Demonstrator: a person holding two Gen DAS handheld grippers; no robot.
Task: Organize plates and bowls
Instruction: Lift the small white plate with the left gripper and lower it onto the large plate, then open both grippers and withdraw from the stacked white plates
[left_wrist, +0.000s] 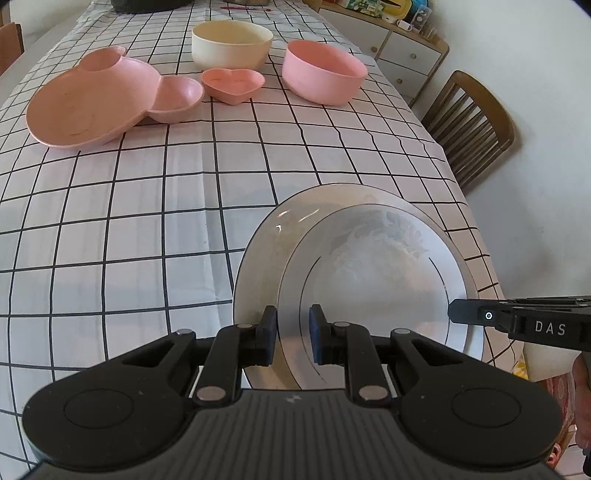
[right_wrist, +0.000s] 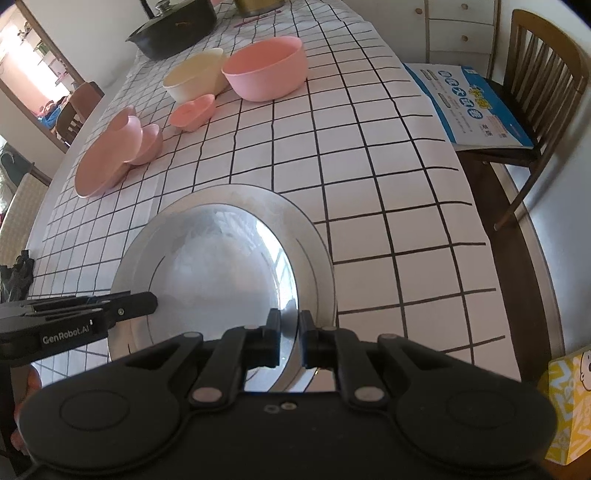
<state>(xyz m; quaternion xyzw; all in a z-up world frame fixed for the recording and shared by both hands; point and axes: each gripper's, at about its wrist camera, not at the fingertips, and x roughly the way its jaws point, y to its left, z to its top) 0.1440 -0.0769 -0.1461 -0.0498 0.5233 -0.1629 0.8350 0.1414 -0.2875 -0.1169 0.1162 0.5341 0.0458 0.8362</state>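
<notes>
Two white plates are stacked near the table's front edge: a smaller upper plate (left_wrist: 373, 273) lies on a larger lower plate (left_wrist: 258, 251). My left gripper (left_wrist: 293, 338) sits at the near rim of the upper plate (right_wrist: 218, 266), jaws narrowly parted around the rim. My right gripper (right_wrist: 290, 339) is closed on the rim of the stack at its right side. Farther back stand a pink bear-shaped plate (left_wrist: 92, 107), a pink heart dish (left_wrist: 232, 83), a cream bowl (left_wrist: 231, 42) and a pink bowl (left_wrist: 323, 72).
The table has a checked cloth (left_wrist: 147, 206). A dark pot (right_wrist: 173, 27) stands at the far end. A wooden chair (right_wrist: 532, 92) with a blue box (right_wrist: 472, 103) is on the right. A yellow box (right_wrist: 569, 402) sits at the lower right.
</notes>
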